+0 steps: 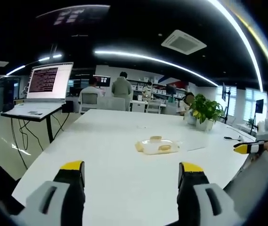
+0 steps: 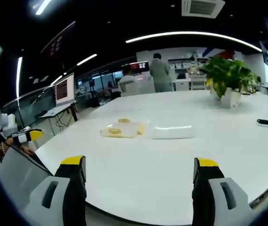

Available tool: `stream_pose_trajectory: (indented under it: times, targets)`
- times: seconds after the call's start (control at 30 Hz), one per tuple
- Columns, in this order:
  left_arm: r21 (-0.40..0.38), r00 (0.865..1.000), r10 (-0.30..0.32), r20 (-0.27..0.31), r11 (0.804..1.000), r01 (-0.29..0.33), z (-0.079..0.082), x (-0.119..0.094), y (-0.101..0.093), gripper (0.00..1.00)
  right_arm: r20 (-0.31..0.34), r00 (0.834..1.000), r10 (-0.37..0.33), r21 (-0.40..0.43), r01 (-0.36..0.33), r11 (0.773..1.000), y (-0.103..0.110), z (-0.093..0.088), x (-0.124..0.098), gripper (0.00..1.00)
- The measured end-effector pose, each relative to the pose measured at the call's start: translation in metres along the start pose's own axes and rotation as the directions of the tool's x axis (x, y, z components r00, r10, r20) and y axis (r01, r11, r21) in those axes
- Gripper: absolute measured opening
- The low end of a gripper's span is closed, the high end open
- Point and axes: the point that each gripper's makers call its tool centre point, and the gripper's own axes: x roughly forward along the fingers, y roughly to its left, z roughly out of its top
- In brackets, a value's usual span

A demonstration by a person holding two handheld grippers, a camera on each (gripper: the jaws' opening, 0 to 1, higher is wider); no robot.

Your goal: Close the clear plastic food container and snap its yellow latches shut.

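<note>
- Clear food container [image 1: 156, 146] sits on the white table [image 1: 115, 179], well apart from both grippers; the potted plant [image 1: 204, 112] stands beyond it.
- In the right gripper view, the container base [image 2: 122, 129] has what I take to be its clear lid [image 2: 172, 131] lying flat just beside it, on the plant side. So: not closed.
- Yellow latches [image 1: 164, 148] look unsnapped.
- Left gripper [image 1: 131, 174]: jaws spread, holding nothing.
- Right gripper [image 2: 141, 169]: jaws spread, holding nothing.
- Step in hand, my judgement: the approach. Next I need both grippers at the container, one on the lid.
</note>
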Motion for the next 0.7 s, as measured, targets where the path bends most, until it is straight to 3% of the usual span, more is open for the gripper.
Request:
stream_pose_trajectory:
  times: [0.7]
  targets:
    - [0.007, 1.000, -0.003, -0.011, 1.000, 0.003, -0.0011, 0.0003, -0.0013, 0.77, 0.003, 1.000, 0.016, -0.001, -0.016, 1.000, -0.0038, -0.0002, 0.0019, 0.88]
